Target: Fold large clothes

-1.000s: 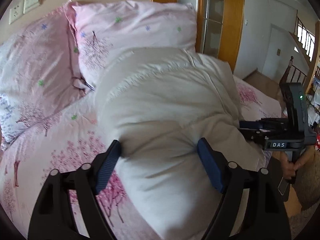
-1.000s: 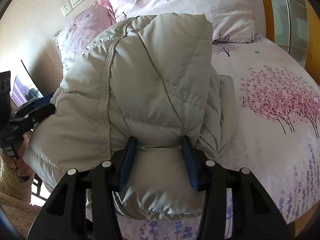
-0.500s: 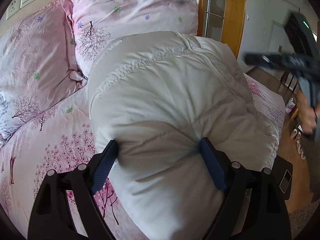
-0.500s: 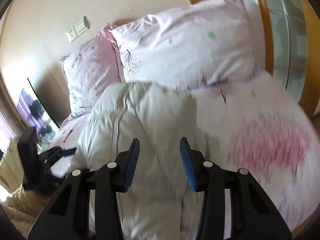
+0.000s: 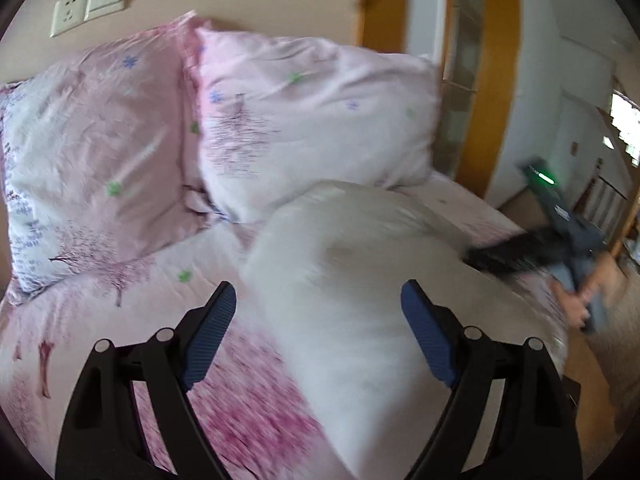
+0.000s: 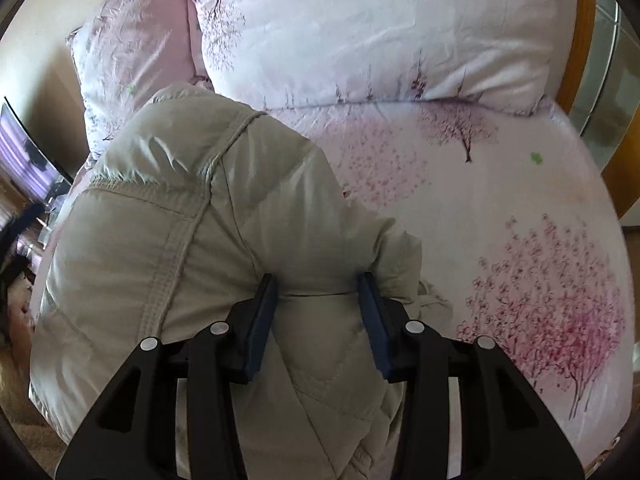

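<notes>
Garment: a pale puffy quilted jacket (image 6: 192,248) is seen bunched in a mound on the bed sheet (image 6: 500,208), directly ahead of both grippers and near the foot-side edge of the bed.
Left gripper (image 5: 318,320): its jaws are spread wide; the jacket (image 5: 360,288) bulges up between them, yet a strip of sheet is seen between the left pad and the fabric, and the right pad sits at the fabric's edge, so no clamping is shown. The view is motion-blurred.
Right gripper (image 6: 316,300): its blue pads are pressed into a fold of the jacket from both sides, with the fabric puckered between them; the jaws are about half apart and clamped on that fold.
Right gripper in the left view: its grey body (image 5: 560,236) is seen blurred at the far right, beyond the jacket, held by a hand (image 5: 580,300).
Pillows: two pink floral pillows (image 5: 304,128) are propped against the wall beyond the jacket, farther from the grippers.
Sheet: pink tree prints are visible to the right of the right gripper and to the left of the left gripper.
Wall: a socket and switch plate (image 5: 90,4) is mounted above the pillows.
</notes>
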